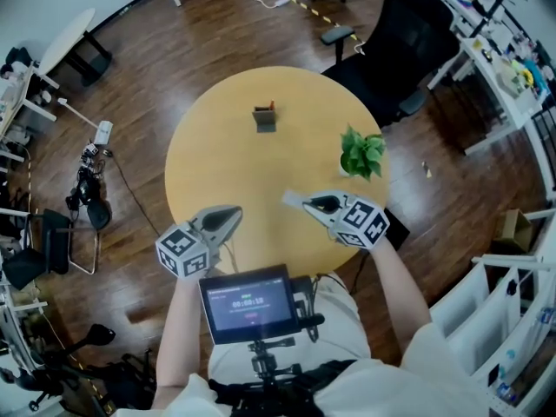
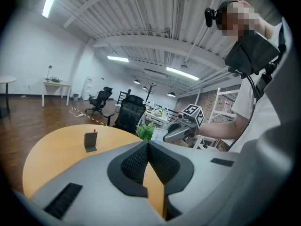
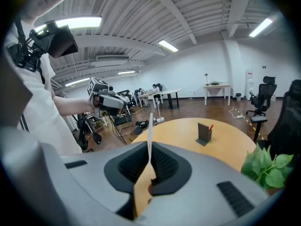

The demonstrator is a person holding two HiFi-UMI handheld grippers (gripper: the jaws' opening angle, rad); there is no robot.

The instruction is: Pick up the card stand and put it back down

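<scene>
The card stand (image 1: 265, 118) is a small grey upright holder with a red tip at its top. It stands on the far half of the round yellow table (image 1: 217, 146), and also shows as the stand (image 2: 90, 141) and the stand (image 3: 204, 134). My left gripper (image 1: 231, 213) hovers over the table's near edge, shut with nothing between its jaws (image 2: 147, 144). My right gripper (image 1: 306, 201) is beside it on the right, shut on a thin white card (image 3: 150, 124) that sticks out past the fingertips (image 1: 291, 198). Both grippers are well short of the stand.
A small green potted plant (image 1: 361, 153) sits at the table's right edge, close to my right gripper. A black office chair (image 1: 404, 42) stands behind the table. Cables and chairs lie on the wood floor at the left (image 1: 87, 189). A screen (image 1: 248, 304) is mounted at my chest.
</scene>
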